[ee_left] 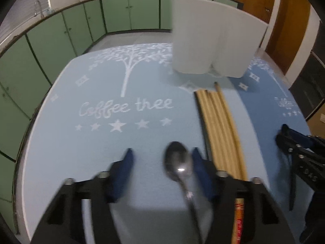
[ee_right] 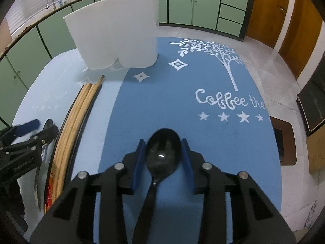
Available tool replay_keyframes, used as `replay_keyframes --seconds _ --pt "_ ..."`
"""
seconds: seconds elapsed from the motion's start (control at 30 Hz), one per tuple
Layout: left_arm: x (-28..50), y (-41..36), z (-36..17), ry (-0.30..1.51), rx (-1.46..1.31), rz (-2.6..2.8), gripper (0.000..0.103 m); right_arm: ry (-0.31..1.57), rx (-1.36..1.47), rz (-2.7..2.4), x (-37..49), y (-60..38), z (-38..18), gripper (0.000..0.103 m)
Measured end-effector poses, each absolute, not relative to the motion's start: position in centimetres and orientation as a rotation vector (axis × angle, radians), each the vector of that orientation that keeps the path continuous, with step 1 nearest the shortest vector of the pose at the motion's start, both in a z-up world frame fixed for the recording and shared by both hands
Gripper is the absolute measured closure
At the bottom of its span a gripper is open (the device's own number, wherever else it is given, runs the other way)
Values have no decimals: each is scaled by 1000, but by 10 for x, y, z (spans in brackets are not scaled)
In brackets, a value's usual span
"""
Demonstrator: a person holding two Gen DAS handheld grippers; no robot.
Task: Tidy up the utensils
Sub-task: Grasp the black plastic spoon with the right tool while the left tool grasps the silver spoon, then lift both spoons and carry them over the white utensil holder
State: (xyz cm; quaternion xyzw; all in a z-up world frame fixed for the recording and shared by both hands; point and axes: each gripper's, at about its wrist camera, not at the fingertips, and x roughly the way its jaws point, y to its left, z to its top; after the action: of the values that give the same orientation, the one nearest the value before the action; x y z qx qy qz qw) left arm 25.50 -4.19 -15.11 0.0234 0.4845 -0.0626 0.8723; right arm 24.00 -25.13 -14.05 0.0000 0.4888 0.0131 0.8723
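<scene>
Left tool point(ee_left: 161, 160): metal spoon point(ee_left: 177, 165) beside its right pad.

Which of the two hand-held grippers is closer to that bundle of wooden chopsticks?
Left. The left hand-held gripper sits right beside the chopsticks, around a metal spoon. The right hand-held gripper is farther off, around a black spoon.

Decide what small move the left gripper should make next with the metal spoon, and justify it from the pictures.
Probably close the left gripper on the metal spoon. The spoon lies between its jaws against one pad, while the other pad stands well clear, so it does not look gripped yet. The white container stands beyond.
</scene>
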Motion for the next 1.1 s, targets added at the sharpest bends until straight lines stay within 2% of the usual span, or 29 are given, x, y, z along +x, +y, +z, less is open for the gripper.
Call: replay_keyframes --seconds 0.03,0.07,0.27,0.43,0.6,0.87,1.1 --pt "254 -44 -150 1010 49 -136 65 1022 -1 26 240 -251 -141 70" --pt "254 -45 -150 1004 49 -141 75 1023 -1 26 239 -251 -140 70" --pt "244 -31 -138 925 -51 -199 75 861 25 83 219 -250 -117 70" --pt "211 -25 -97 680 -50 -216 75 673 14 100 200 -249 -84 70" --pt "187 -24 -67 489 -15 -209 75 564 1 128 193 -249 -59 70" --pt "183 -23 -31 356 -45 -222 75 430 79 155 204 -267 -24 70" --pt "213 -19 21 273 -100 -260 75 314 137 186 250 -283 22 70"
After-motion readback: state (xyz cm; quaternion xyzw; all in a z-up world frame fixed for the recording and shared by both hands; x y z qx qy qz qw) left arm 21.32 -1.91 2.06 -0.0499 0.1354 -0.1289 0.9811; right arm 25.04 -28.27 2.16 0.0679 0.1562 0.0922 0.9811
